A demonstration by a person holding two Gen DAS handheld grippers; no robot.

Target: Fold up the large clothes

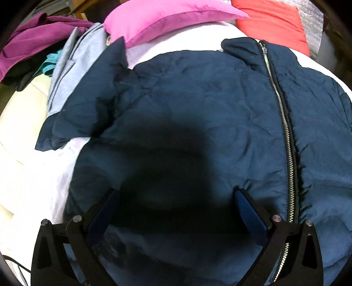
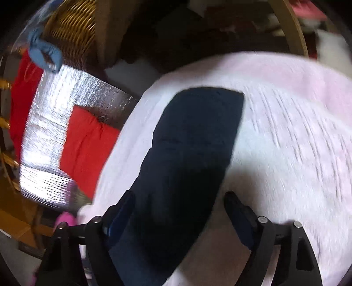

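The dark blue jacket (image 1: pixel 198 105) lies flat on the white bed (image 1: pixel 28 167) with its front up, and its silver zipper (image 1: pixel 283 123) runs the long way, from the collar at the far end, near the pink pillow (image 1: pixel 158 19), down toward the camera. The left gripper (image 1: pixel 176 202) is above the jacket's near end with its jaws wide apart and nothing held between them. In the blurry right view, a long sleeve (image 2: pixel 193 140) points away across the bed, and the right gripper (image 2: pixel 178 202) has its jaws apart on either side of the sleeve, but I cannot tell if they touch it.
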